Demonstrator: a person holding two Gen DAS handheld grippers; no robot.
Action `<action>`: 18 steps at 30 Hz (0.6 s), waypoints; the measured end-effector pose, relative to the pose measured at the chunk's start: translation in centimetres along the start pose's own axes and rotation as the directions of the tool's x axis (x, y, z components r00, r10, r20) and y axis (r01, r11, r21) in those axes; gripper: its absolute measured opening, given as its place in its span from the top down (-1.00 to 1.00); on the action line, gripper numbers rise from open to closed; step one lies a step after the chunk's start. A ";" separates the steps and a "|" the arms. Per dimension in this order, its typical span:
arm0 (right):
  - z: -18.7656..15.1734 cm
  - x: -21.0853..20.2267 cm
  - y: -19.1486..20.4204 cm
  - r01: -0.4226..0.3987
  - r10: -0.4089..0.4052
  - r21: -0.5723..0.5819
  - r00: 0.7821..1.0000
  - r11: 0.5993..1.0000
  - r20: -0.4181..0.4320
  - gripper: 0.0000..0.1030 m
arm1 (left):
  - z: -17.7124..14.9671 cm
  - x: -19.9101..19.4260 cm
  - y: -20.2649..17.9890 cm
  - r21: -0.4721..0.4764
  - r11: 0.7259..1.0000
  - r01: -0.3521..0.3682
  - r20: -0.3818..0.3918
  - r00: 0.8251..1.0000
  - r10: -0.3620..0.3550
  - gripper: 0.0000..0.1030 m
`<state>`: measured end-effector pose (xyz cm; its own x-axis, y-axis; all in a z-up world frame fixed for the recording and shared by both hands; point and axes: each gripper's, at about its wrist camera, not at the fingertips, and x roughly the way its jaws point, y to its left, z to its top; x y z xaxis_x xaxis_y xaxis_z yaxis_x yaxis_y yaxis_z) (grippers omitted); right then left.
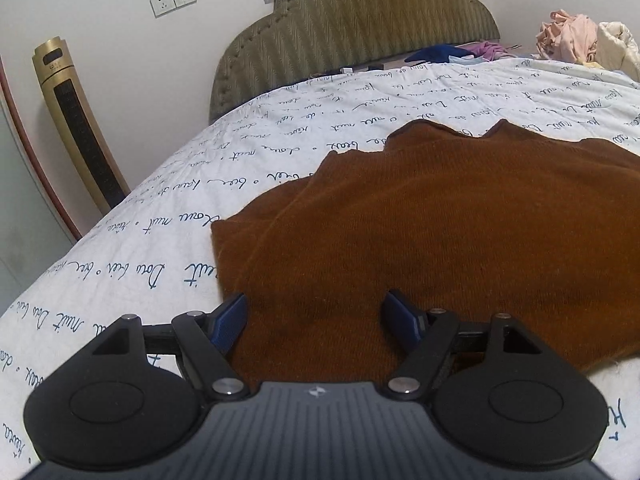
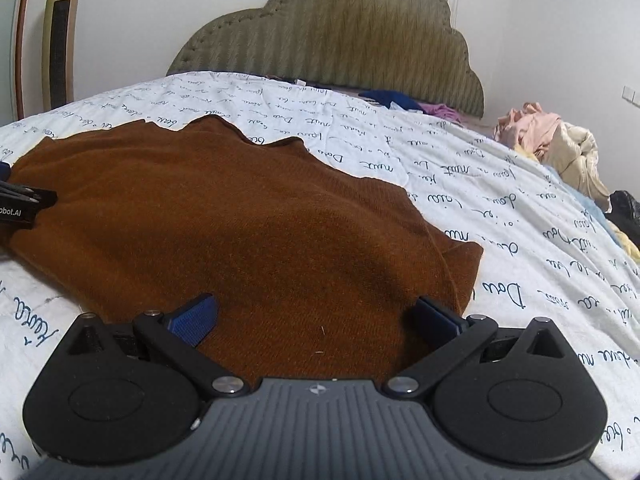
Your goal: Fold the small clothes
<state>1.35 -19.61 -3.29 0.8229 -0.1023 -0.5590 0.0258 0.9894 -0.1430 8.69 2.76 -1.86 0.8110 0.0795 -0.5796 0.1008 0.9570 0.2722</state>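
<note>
Bed: white script-printed sheet (image 1: pixel 132 248) under rust-brown sweater (image 1: pixel 420 216).
Room: olive padded headboard (image 2: pixel 328 36), gold tower fan (image 1: pixel 76 128).
Left gripper (image 1: pixel 316 316): jaws apart.
Right gripper (image 2: pixel 316 316): jaws apart.

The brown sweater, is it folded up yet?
Partly. The brown sweater lies flattened on the bed, with a layer turned over at its side. Both the left hand-held gripper and the right hand-held gripper are open at its near edge, holding nothing. Grabbing that edge and folding remains.
</note>
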 end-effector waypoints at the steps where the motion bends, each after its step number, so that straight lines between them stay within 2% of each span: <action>1: -0.1 0.0 0.0 0.001 -0.001 0.000 1.000 1.000 0.003 -1.00 | -0.1 0.0 0.0 0.000 1.000 0.000 0.002 1.000 0.000 -0.48; 11: -0.3 -0.2 -0.2 -0.003 0.003 0.010 1.000 1.000 0.011 -1.00 | -0.6 0.0 0.0 -0.010 1.000 -0.004 0.018 1.000 0.004 -0.54; 18: -0.3 -0.2 -0.2 -0.003 0.003 0.014 1.000 1.000 0.014 -1.00 | -1.3 -0.2 -0.4 -0.008 0.999 -0.033 0.058 0.998 0.033 -0.57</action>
<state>1.03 -19.87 -3.42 0.8310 -0.0978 -0.5476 0.0312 0.9911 -0.1296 7.75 2.73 -2.86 0.8462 0.0949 -0.5244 0.0695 0.9560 0.2851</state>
